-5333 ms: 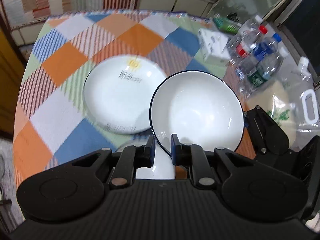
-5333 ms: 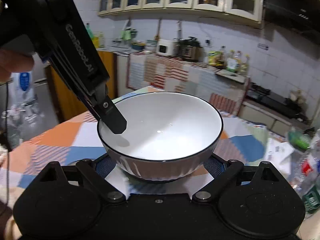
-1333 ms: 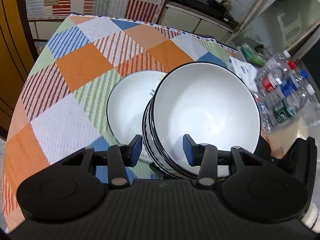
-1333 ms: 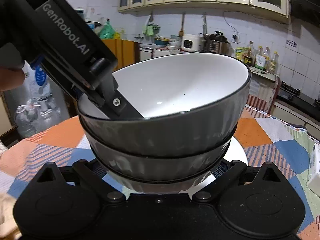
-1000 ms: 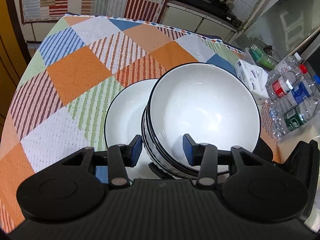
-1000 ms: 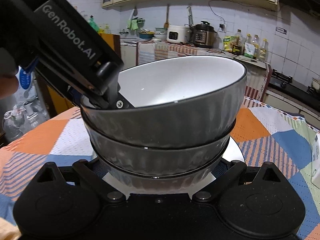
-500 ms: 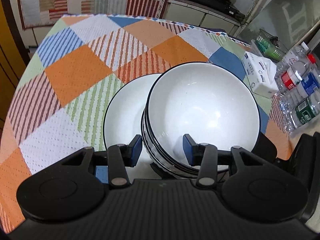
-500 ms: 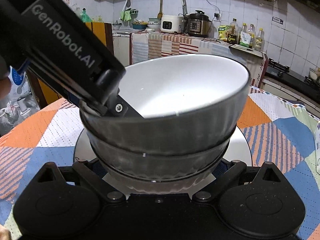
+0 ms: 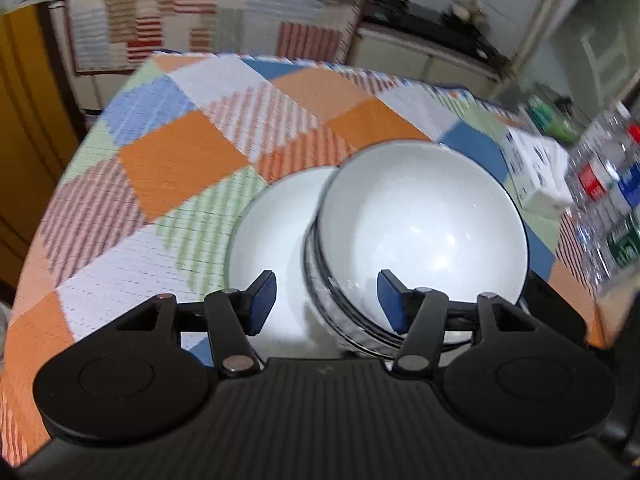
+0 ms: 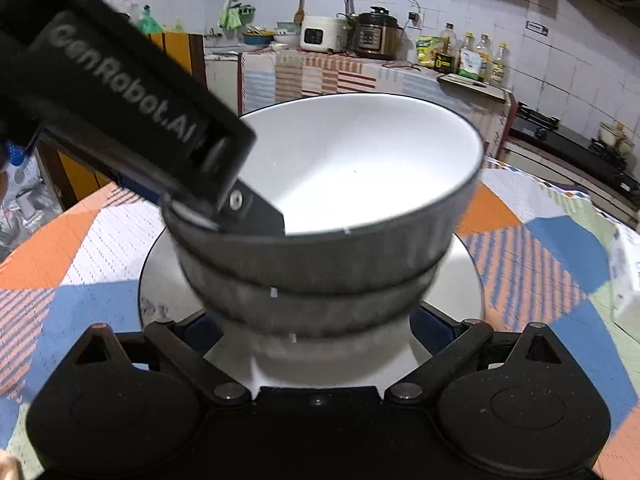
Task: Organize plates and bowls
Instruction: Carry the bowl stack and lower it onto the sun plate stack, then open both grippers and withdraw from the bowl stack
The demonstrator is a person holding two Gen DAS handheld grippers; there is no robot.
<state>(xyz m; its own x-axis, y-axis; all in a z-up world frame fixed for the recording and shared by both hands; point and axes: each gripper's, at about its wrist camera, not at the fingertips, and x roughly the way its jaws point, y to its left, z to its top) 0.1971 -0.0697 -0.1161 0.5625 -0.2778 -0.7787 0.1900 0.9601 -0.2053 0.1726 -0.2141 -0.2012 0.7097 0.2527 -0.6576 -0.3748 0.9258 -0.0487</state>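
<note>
Two grey bowls with white insides are nested, the top bowl [image 9: 420,220] [image 10: 360,168] in the lower bowl [image 10: 312,300]. They stand on a white plate [image 9: 272,240] [image 10: 460,280] on the checked tablecloth. My left gripper [image 9: 326,300] straddles the stack's near rim. Its jaws are opening: one blue pad is inside the top bowl, the other outside over the plate, and neither presses the rim. In the right wrist view its fingertip [image 10: 256,216] reaches into the bowl. My right gripper [image 10: 314,328] is spread wide and shut on the lower bowl's base.
A white tissue box [image 9: 536,176] and several plastic bottles [image 9: 608,184] crowd the table's right side. The checked tablecloth [image 9: 180,160] stretches to the left and far side. A kitchen counter with cookers [image 10: 360,32] lies beyond the table.
The left gripper's jaws have spread apart and come off the top bowl's rim. The left view has tilted up a little. The bowls have settled lower on the plate.
</note>
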